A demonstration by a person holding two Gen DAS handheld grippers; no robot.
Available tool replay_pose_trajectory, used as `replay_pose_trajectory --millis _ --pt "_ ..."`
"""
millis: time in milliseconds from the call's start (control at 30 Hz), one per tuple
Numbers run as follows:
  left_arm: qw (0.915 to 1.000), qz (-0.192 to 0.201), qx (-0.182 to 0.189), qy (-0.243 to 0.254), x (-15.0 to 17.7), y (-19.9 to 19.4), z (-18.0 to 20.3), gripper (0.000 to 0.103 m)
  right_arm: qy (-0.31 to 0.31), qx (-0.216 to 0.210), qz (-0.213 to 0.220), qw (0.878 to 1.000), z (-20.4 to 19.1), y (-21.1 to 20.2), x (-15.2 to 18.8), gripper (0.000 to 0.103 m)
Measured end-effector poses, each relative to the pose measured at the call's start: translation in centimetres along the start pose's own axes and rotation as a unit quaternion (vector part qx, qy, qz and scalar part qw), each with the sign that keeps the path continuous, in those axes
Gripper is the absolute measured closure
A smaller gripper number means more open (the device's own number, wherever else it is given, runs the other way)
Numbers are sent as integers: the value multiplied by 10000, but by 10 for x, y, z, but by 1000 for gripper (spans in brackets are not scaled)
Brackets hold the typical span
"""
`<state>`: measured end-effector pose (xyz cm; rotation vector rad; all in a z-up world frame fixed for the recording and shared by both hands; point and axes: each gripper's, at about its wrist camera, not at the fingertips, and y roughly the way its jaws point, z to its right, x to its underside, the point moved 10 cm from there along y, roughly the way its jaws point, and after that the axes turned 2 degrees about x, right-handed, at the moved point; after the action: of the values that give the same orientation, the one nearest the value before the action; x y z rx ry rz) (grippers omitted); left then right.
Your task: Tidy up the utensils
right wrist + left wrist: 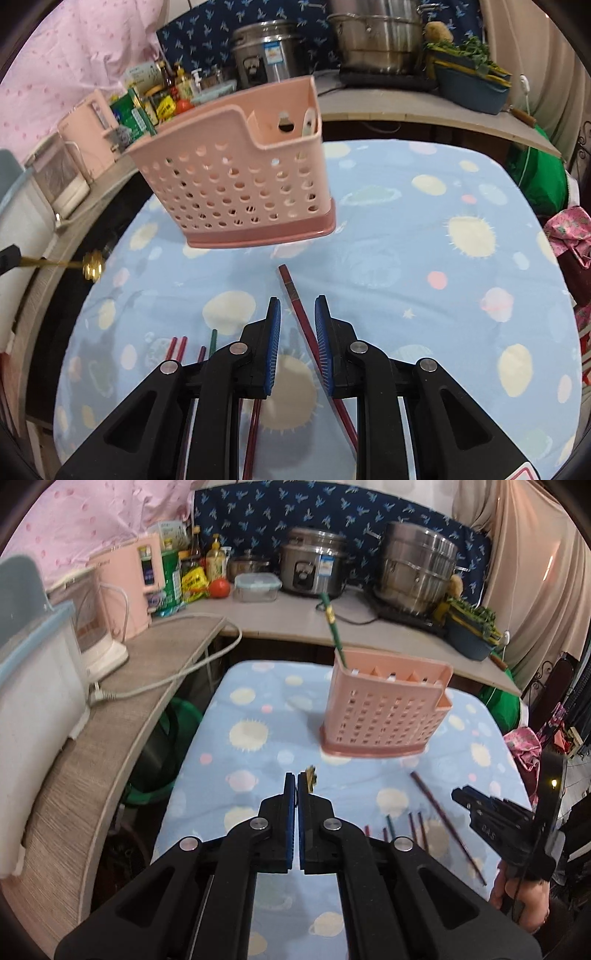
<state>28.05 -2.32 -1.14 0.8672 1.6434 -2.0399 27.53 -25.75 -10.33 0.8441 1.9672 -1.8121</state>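
A pink perforated utensil holder [384, 709] [240, 177] stands on the blue dotted cloth [258, 709], with a green chopstick [334, 627] leaning out of its left end. My left gripper [298, 775] is shut on a thin gold utensil [309, 779]; its ornate gold end [92, 264] sticks out at the left of the right wrist view. My right gripper [297, 301] [458, 794] hangs low over the cloth, jaws apart. A dark red chopstick [295, 299] lies between them, untouched by the pads. Several more red chopsticks [177, 347] and a green one [213, 341] lie to its left.
Behind the cloth runs a counter with a rice cooker [314, 568], a steel pot [417, 568], a basin of greens [469, 627], bottles and a lidded box. A pink appliance [125, 587] and a loose cable [177, 672] sit on the left shelf. A hand [517, 904] holds the right gripper.
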Motion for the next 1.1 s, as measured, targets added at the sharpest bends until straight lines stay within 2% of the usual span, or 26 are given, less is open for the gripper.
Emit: replay_pose_trajectory --millis 233,400,567,767,1100 --pt "9993 -359 10 -68 28 26 -6 102 -218 33 -245 9995 -9 42 -5 84" --pt "9989 -469 42 -54 34 35 -4 102 -348 104 -412 9985 -11 63 -6 84" --pt "9988 -487 58 -59 34 37 -2 102 -441 269 -420 9978 -7 67 -4 93" --pt "9987 -486 118 -68 38 33 2 102 -209 226 -218 9993 2 38 -5 96" --pt "9988 -398 270 -40 41 18 16 102 196 291 639 9973 22 -67 -20 96"
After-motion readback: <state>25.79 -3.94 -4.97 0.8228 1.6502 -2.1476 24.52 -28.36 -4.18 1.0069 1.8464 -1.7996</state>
